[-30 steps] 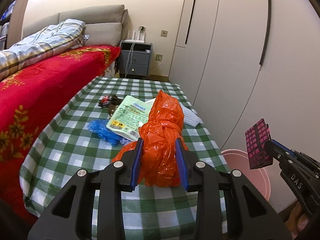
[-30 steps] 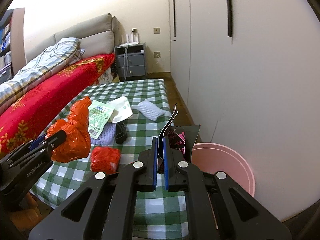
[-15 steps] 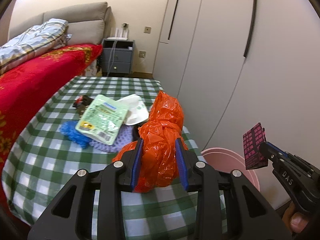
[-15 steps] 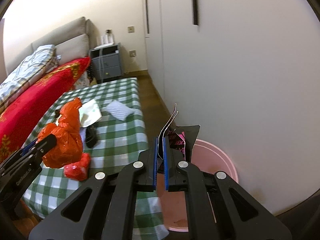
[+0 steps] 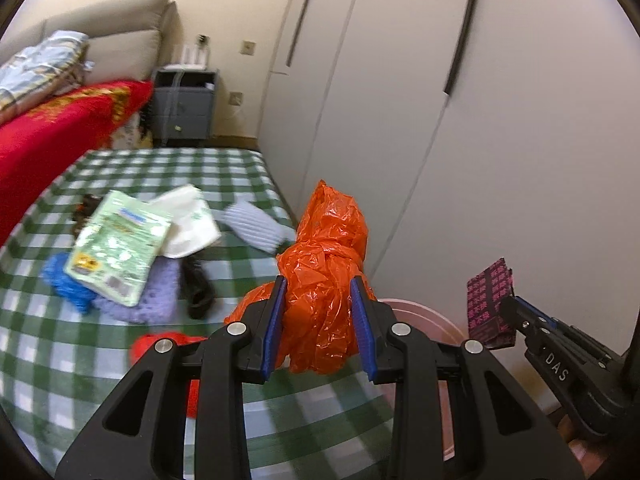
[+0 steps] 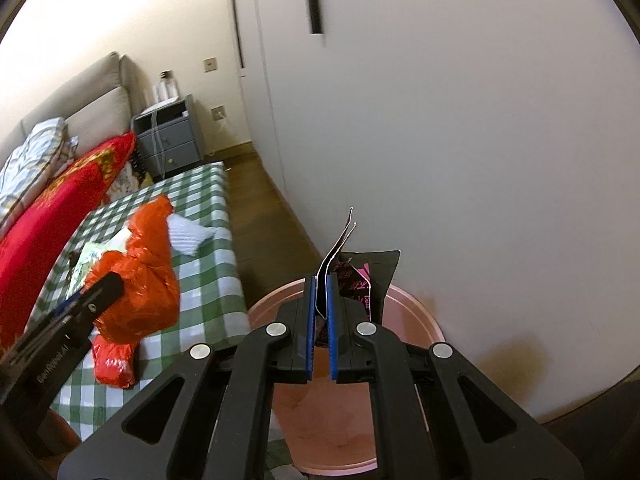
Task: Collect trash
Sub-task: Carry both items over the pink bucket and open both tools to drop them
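Observation:
My left gripper point(image 5: 320, 292) is shut on a crumpled orange plastic bag point(image 5: 326, 264), held above the right edge of the green checked table point(image 5: 48, 352); the same bag point(image 6: 140, 276) shows at the left of the right wrist view. My right gripper point(image 6: 321, 284) is shut on a black and pink wrapper point(image 6: 352, 276) and hangs over the pink bin point(image 6: 416, 320) by the wardrobe. In the left wrist view that wrapper point(image 5: 490, 304) sits at the right, beyond the pink bin's rim point(image 5: 424, 312).
On the table lie a green and white packet point(image 5: 116, 252), a white bag point(image 5: 190, 228), a blue scrap point(image 5: 64, 284), a lilac net point(image 5: 156, 292), a black item point(image 5: 196, 284), a white foam piece point(image 5: 260, 228) and a red wrapper point(image 6: 114, 364). White wardrobe doors point(image 6: 460, 120) stand right; a bed point(image 5: 48, 120) left.
Both grippers have swung right toward the wardrobe with their loads. The pink bin now lies right under the right gripper, and the table trash has slid left in both views.

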A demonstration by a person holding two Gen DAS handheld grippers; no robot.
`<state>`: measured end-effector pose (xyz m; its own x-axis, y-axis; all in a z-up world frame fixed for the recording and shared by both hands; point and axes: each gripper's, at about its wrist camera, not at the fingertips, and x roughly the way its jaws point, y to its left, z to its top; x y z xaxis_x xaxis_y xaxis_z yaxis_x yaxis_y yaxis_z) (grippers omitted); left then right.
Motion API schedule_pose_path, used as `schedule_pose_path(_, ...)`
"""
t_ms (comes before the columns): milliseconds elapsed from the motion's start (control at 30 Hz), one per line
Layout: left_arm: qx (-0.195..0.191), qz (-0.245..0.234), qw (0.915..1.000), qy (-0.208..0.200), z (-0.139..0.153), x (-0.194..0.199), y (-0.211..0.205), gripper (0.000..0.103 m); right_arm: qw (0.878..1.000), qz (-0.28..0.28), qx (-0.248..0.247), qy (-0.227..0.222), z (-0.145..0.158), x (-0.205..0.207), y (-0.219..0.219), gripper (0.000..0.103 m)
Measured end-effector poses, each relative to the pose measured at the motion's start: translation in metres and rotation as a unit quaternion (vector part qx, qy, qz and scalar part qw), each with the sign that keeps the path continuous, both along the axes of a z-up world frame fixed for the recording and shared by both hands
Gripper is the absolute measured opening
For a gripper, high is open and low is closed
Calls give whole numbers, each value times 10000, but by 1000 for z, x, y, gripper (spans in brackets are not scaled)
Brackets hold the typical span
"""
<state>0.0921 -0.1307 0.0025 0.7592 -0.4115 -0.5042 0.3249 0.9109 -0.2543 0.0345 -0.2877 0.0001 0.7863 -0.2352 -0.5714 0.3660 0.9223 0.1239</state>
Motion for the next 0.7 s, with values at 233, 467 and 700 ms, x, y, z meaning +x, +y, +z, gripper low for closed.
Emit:
schedule_pose_path(233,-50,-433,9990,13,-5,13,-27,32,9994,-328,60,43,-2,-2,-16,6)
schedule_pose_path(467,-25,-863,9962,70,-11,23,-56,32,9978,-619,215,125,-4,-4,-34,6)
schedule_pose_path(700,-91,-1025,9942,314,-18,29,-64,32,9972,-701,232,126,-4,-3,-39,6)
